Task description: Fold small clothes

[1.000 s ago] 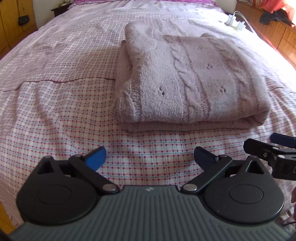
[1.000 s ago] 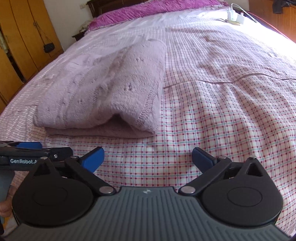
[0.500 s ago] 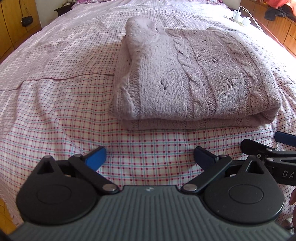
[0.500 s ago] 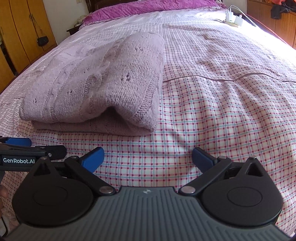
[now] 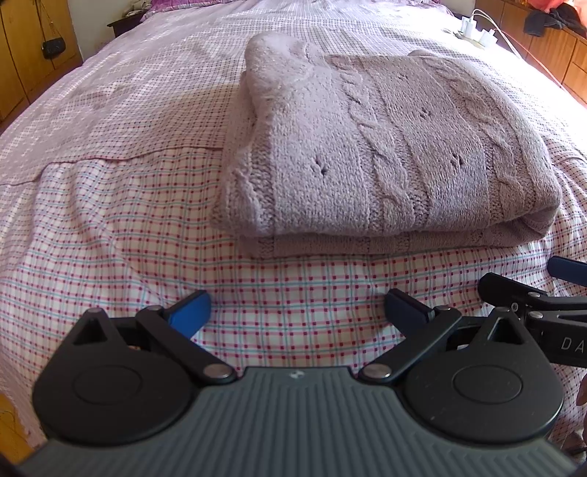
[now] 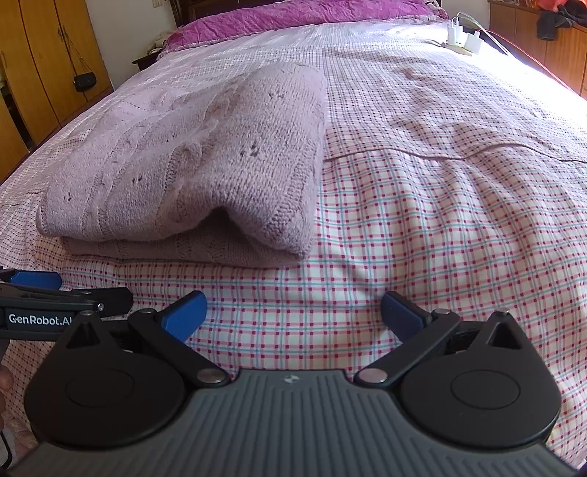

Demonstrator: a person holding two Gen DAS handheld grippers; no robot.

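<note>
A pale lilac cable-knit sweater (image 5: 381, 154) lies folded in a thick rectangle on the checked bedsheet (image 5: 110, 235). In the right wrist view the same sweater (image 6: 190, 172) sits to the left, its near right corner lifted in a small arch. My left gripper (image 5: 297, 310) is open just short of the sweater's near edge, nothing between its blue fingers. My right gripper (image 6: 291, 312) is open too, off the sweater's near right corner, holding nothing. Each gripper shows at the edge of the other's view.
White chargers with cables (image 6: 464, 40) lie at the bed's far right. A purple cover (image 6: 293, 18) spans the bed's head. Wooden wardrobe doors (image 6: 44, 66) with a small hanging black bag stand left; a wooden unit (image 5: 557, 47) with dark clothes stands right.
Both grippers have moved closer to the sweater's near edge, so it fills more of each view. Both stayed open and the sweater has not moved.
</note>
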